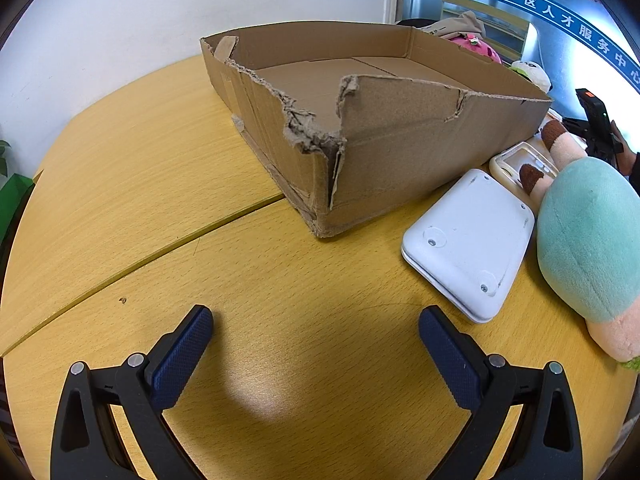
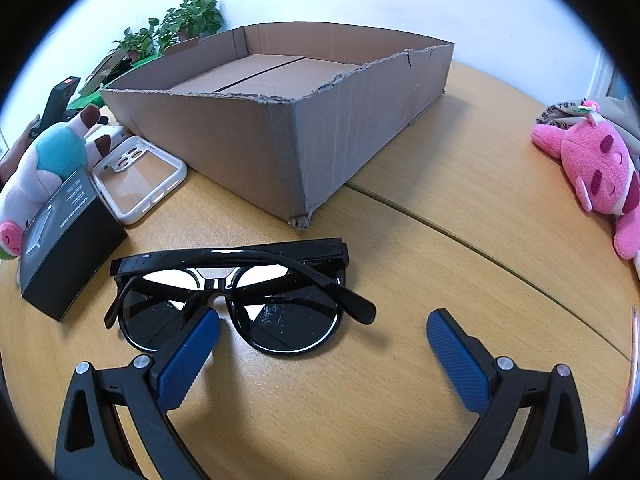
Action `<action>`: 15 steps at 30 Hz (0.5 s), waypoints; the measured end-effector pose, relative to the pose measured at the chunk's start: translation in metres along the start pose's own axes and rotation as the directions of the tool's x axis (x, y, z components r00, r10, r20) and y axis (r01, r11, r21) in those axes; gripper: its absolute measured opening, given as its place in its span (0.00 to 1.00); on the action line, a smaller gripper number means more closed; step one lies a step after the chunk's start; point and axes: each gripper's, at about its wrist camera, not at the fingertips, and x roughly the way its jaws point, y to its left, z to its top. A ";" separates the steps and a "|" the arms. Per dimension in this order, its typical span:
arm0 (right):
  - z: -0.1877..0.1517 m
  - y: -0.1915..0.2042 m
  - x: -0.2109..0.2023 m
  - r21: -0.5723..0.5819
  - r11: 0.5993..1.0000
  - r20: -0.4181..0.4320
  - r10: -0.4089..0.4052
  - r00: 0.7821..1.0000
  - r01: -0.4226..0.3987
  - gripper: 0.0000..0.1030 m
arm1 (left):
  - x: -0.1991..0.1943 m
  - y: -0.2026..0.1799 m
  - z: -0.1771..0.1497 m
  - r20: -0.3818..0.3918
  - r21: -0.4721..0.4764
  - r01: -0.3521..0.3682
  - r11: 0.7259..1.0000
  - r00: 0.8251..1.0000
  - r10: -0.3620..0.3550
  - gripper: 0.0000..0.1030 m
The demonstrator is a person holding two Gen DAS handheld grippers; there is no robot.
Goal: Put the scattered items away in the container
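Left wrist view: left gripper [image 1: 316, 320] fingers spread wide, nothing between them, over bare wooden table [image 1: 140, 200]. Torn cardboard box [image 1: 380, 136] straight ahead, near corner ripped down, floor bare as far as visible; far-right interior hidden by its wall. Right of the box: white flat device [image 1: 468, 240] lying underside up, close to the box corner; phone case [image 1: 520, 164] behind it, mostly covered by a teal plush toy [image 1: 588, 236] that is cut off at the frame edge. Pink plush [image 1: 476, 46] and a white plush [image 1: 528, 72] peek over the box's far wall, mostly hidden. Black object [image 1: 596, 120] at far right, hard to identify. Right wrist view: right gripper [image 2: 322, 322] fingers also wide apart, gripping nothing; left fingertip [image 2: 200, 332] overlaps the black sunglasses [image 2: 236, 292], contact unclear. Sunglasses lie folded just before the box [image 2: 280, 128] corner. Left of the box: clear phone case [image 2: 140, 176], black carton [image 2: 68, 240] leaning on the teal plush [image 2: 48, 160]. Pink plush [image 2: 592, 168] well right of the box, partly cropped. Potted plants [image 2: 176, 28] behind the box.
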 end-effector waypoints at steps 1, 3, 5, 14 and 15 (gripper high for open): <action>-0.001 0.002 -0.001 0.007 1.000 0.000 -0.005 1.000 0.005 1.00 | 0.000 -0.001 0.000 0.000 -0.008 -0.008 1.000 1.000 0.008 1.00; -0.005 0.007 -0.004 0.008 1.000 0.000 -0.007 1.000 0.007 1.00 | 0.001 -0.003 0.000 0.001 -0.021 -0.017 1.000 1.000 0.017 1.00; -0.008 0.008 -0.004 0.010 1.000 0.000 -0.008 1.000 0.008 1.00 | 0.001 -0.005 0.001 0.000 -0.034 -0.024 0.999 1.000 0.024 1.00; -0.014 0.016 -0.008 0.036 0.999 -0.001 -0.029 1.000 0.029 1.00 | 0.004 -0.017 0.006 -0.020 -0.058 -0.039 0.998 0.999 0.038 1.00; -0.014 0.017 -0.008 0.042 0.999 -0.001 -0.033 0.999 0.033 1.00 | 0.003 -0.017 0.005 -0.016 -0.072 -0.052 0.996 0.999 0.051 1.00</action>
